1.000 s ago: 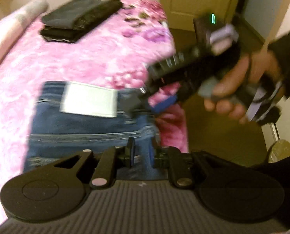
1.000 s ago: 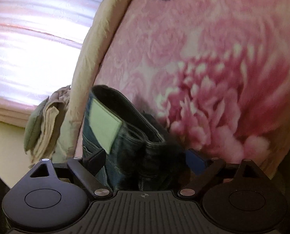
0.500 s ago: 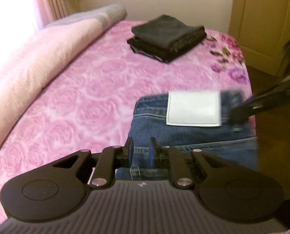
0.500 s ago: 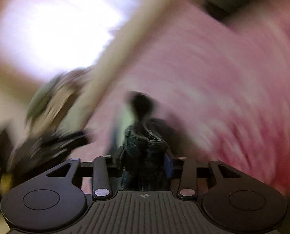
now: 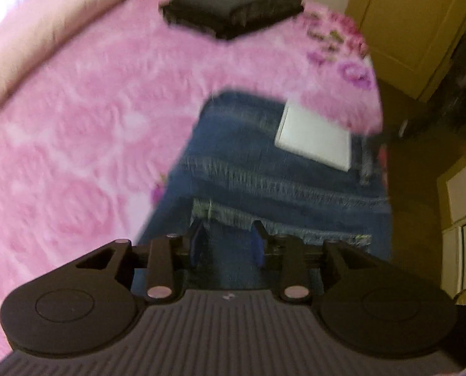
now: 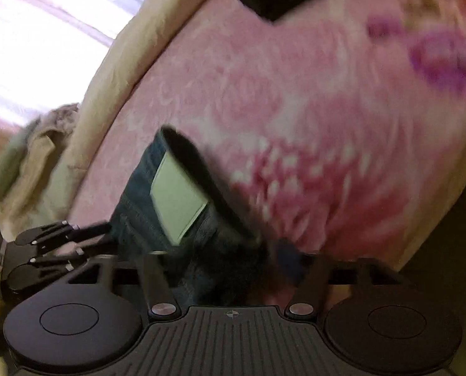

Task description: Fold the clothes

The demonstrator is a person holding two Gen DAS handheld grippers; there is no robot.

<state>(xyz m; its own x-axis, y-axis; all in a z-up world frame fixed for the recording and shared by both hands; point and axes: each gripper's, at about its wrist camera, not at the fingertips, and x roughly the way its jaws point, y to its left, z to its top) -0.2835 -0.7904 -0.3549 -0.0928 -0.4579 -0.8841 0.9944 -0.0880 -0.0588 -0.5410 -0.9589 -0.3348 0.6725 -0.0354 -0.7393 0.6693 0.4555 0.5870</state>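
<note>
I am seeing the jeans (image 5: 264, 169) lying folded on the pink bed (image 5: 76, 125), at 12 o'clock of the left gripper (image 5: 228, 241) | its fingers standing apart over denim | right gripper (image 6: 233, 263) spread too (blurred) | judging them heavy, stiff-seamed, floppy; I am favouring the thick hem edge.

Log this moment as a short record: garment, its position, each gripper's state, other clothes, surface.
garment: folded blue jeans with a white patch
position: at the near edge of the pink floral bedspread
left gripper: fingers open, over the jeans' near edge
right gripper: fingers open, denim between them
other clothes: folded dark stack at the bed's far side
</note>
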